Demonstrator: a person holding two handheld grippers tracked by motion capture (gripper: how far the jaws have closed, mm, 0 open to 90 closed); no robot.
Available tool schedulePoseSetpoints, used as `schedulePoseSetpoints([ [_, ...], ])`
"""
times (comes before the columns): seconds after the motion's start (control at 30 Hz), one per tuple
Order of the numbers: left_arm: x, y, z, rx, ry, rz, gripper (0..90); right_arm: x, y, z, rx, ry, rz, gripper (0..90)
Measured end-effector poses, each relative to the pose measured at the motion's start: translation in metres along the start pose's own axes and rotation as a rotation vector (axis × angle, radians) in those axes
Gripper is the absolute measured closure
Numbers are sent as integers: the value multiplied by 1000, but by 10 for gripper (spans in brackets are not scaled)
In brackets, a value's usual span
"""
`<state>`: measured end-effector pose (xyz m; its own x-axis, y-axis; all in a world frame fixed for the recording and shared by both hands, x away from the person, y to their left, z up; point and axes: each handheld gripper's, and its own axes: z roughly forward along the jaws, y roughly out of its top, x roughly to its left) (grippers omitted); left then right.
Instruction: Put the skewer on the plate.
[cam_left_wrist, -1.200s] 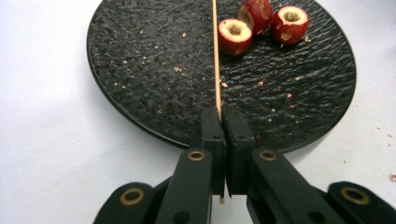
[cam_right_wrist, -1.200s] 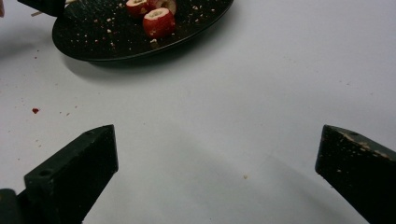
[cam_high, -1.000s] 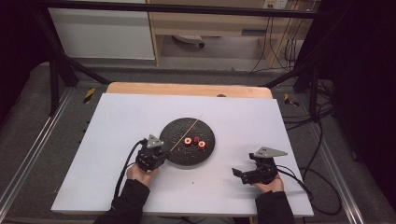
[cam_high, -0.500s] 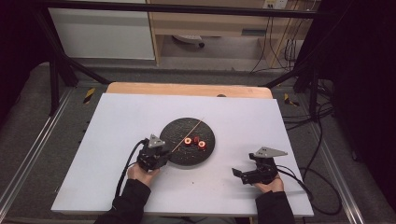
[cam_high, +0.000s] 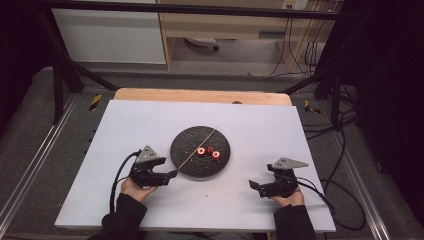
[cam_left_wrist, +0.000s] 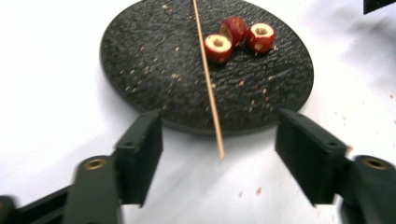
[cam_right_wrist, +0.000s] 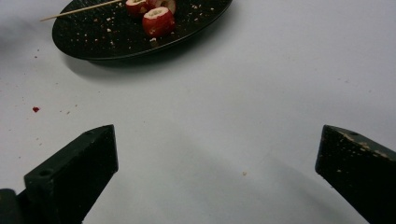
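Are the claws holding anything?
No. The left claw is open near the stick, and the right claw is open over bare table.

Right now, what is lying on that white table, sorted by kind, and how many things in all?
Black round plate: 1
Thin wooden skewer, lying across the plate with its tip past the rim: 1
Red hollowed fruit pieces on the plate: 3
Hand-held tongs, left tongs and right tongs, both open: 2
Total: 7
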<state>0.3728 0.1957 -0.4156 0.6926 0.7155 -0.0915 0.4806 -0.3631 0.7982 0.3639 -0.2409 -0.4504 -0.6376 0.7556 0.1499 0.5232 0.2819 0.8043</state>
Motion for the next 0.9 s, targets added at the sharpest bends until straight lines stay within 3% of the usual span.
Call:
schedulePoseSetpoints([
  [0.2,12,-19,-18,25,36,32,171,1,-1,0,8,2,-4,3],
  [0.33,20,-35,-28,24,51,14,121,1,-2,1,12,1,-11,3],
  [0.5,29,-51,-35,17,75,7,112,2,-2,0,17,4,-13,3],
  [0.67,39,-65,-38,20,57,-18,114,3,-4,-1,15,9,-13,3],
  [0.9,38,-66,-37,14,43,-9,116,3,-6,-2,18,11,-11,3],
])
